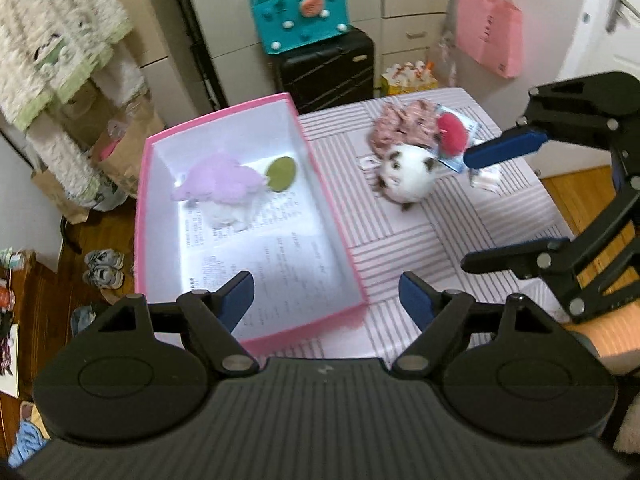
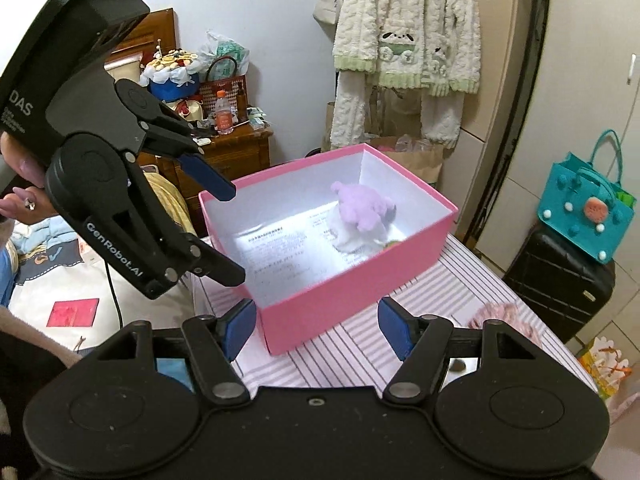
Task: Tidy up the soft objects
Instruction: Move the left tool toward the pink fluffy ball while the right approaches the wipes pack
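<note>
1. Pink cardboard box [image 1: 344, 252], open-topped and white inside, is sitting on the striped pink-and-white tabletop [image 1: 460, 236], with printed paper lining its floor.
2. Lying inside the box, toward its far end, is a fluffy lilac-and-white plush toy [image 1: 218, 186], and a small olive-green oval piece [image 1: 281, 174] is resting just beside it.
3. Out on the tabletop, well apart from the box, a round white plush with dark patches [image 1: 408, 176] is sitting near the far right corner.
4. Just behind that plush, a crumpled pink patterned fabric piece [image 1: 394, 124] is lying in a heap, and a red fuzzy ball on a packaging card [image 1: 452, 134] is sitting beside it.
5. The left tongs [image 1: 326, 298] are hovering over the near end of the box with their blue pads spread wide apart and nothing between them.
6. The right tongs [image 2: 314, 326] are standing apart too, empty, pointing at the near wall of the box in the right wrist view.
7. In the left wrist view the right tongs are showing at the right edge, one blue pad reaching toward the red ball; whether it is touching the card is hard to tell.
8. A teal felt handbag [image 1: 300, 12] is perching on a black hard-shell suitcase [image 1: 328, 72] behind the tabletop.
</note>
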The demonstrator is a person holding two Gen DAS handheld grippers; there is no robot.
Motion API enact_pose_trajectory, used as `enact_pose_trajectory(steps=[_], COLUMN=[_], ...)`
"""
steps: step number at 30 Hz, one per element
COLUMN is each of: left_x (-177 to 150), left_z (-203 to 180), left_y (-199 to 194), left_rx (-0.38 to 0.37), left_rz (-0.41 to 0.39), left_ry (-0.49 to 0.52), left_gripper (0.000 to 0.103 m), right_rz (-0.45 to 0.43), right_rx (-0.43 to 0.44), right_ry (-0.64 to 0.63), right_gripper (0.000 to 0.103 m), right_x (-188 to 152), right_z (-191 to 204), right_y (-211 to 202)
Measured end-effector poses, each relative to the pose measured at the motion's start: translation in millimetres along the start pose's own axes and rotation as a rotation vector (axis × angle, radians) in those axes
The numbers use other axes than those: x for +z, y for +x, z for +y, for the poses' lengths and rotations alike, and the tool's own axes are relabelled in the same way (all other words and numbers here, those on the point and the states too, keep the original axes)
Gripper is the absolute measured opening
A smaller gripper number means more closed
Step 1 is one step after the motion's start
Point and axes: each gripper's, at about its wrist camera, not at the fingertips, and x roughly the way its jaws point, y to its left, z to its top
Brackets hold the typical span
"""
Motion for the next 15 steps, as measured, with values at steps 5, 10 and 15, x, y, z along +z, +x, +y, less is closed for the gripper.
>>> enact_pose_trajectory(steps=[5, 10, 15], left_x=[-4.4, -8.2, -8.6], left_z=[-31.5, -58.8, -83.6], left_y=[-0.3, 6.9, 20.8], left_rx=[-0.022, -0.055, -0.119], left_rz=[0.01, 0.039, 0.053], left_ry=[0.068, 0.115, 0.148], left_gripper=[0.08, 0.08, 0.08], right_rz=[-0.004, -0.001, 0.013], right_rx=[-0.011, -0.018, -0.03], right_ry=[0.022, 0.054, 0.111], right_gripper=[0.073, 0.073, 0.073], right_x=[-23.0, -49.6, -80.0], right_z=[-2.6, -11.5, -26.1], right_y=[-14.2, -22.4, -23.1])
